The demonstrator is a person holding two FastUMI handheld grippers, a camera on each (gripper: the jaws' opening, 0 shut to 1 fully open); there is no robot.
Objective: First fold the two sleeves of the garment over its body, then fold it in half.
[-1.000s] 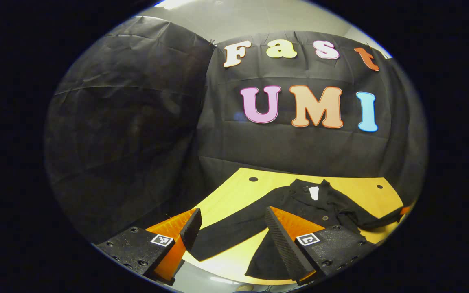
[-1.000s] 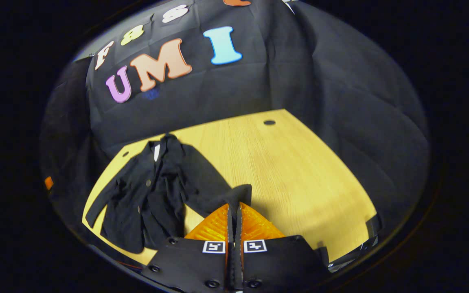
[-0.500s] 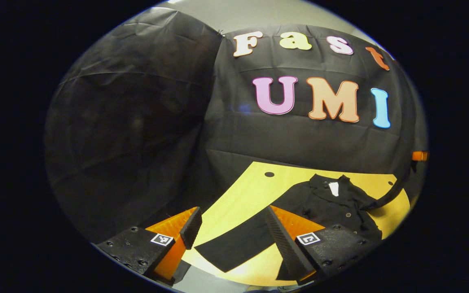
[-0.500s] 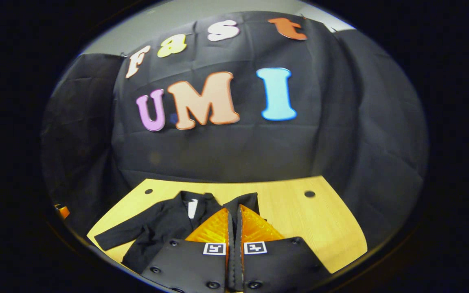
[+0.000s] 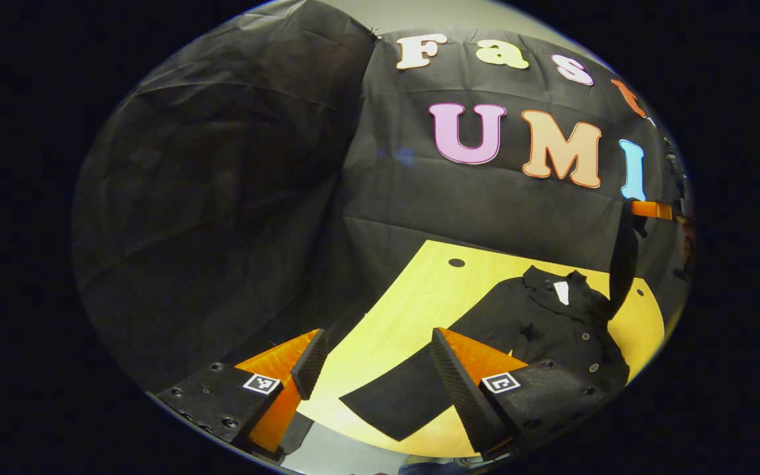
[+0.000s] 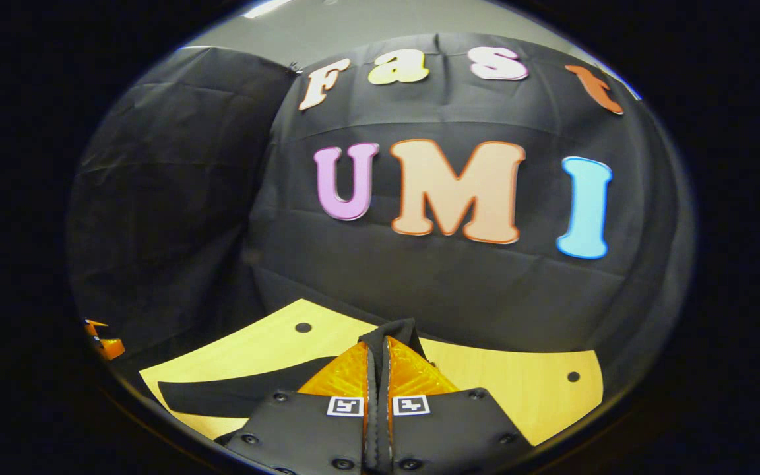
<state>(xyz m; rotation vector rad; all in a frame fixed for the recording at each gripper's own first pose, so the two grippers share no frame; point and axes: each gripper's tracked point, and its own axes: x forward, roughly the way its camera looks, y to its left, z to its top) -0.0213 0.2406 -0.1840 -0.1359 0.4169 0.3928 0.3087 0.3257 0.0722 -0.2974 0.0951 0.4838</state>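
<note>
Jacket point(image 5: 551, 323) is soft and floppy; your right gripper point(image 6: 378, 349) pinches its sleeve cuff point(image 6: 390, 328), left gripper point(image 5: 373, 359) gapes empty above the table point(image 5: 413, 297).

black jacket point(image 5: 551, 323): matt woven cloth, small glossy buttons | yellow wooden counter point(image 5: 413, 310): smooth, fine grain, slight sheen | black booth wall point(image 6: 175, 218): thin matt cloth, creased | left claw point(image 5: 373, 359): fingers point(image 5: 452, 382) with ribbed, rough-looking faces
</note>
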